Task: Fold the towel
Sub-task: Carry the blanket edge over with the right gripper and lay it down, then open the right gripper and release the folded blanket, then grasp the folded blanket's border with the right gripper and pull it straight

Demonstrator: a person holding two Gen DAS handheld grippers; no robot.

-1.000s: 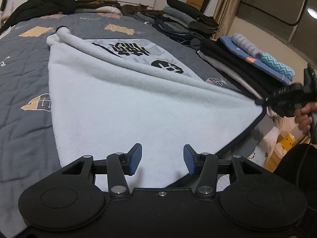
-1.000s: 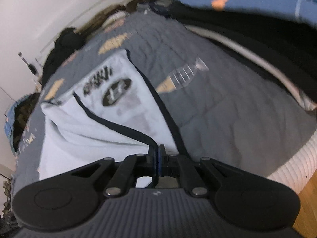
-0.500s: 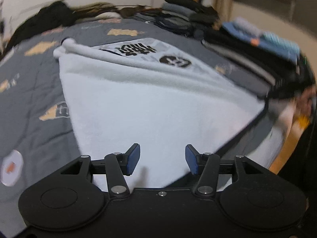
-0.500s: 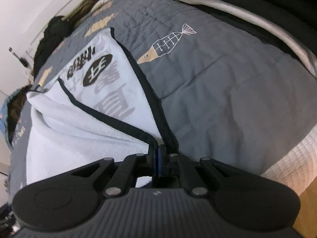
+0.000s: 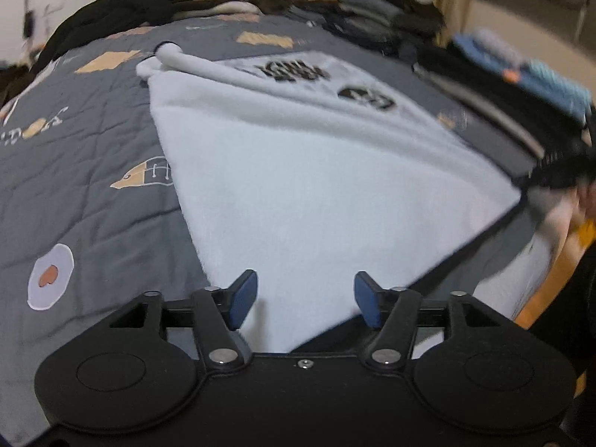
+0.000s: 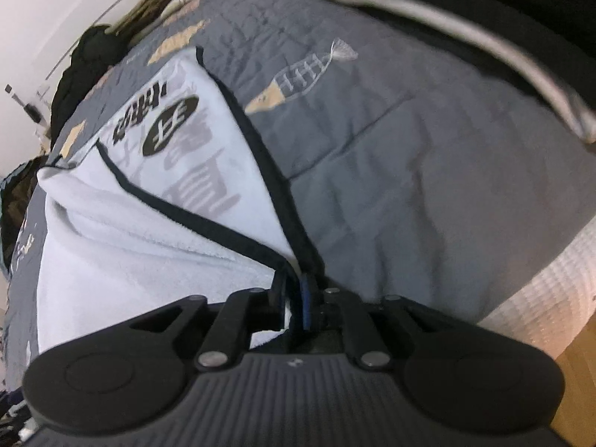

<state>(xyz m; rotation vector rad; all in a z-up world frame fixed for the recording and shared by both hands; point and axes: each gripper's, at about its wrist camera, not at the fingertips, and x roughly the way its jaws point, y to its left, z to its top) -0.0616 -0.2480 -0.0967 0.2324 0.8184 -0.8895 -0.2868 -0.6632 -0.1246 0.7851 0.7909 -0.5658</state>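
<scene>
nearby, clothes stacks (image 5: 495, 70) w/ towel (image 5: 316, 193) on quilt (image 5: 82, 171).

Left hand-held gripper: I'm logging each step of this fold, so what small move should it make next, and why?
Probably ease forward and close on the towel corner lying between its open fingers. The left hand-held gripper holds nothing, while the right hand-held gripper has its fingers close around the black-trimmed corner, so gripping both corners would likely let the fold go evenly over the grey quilt.
</scene>
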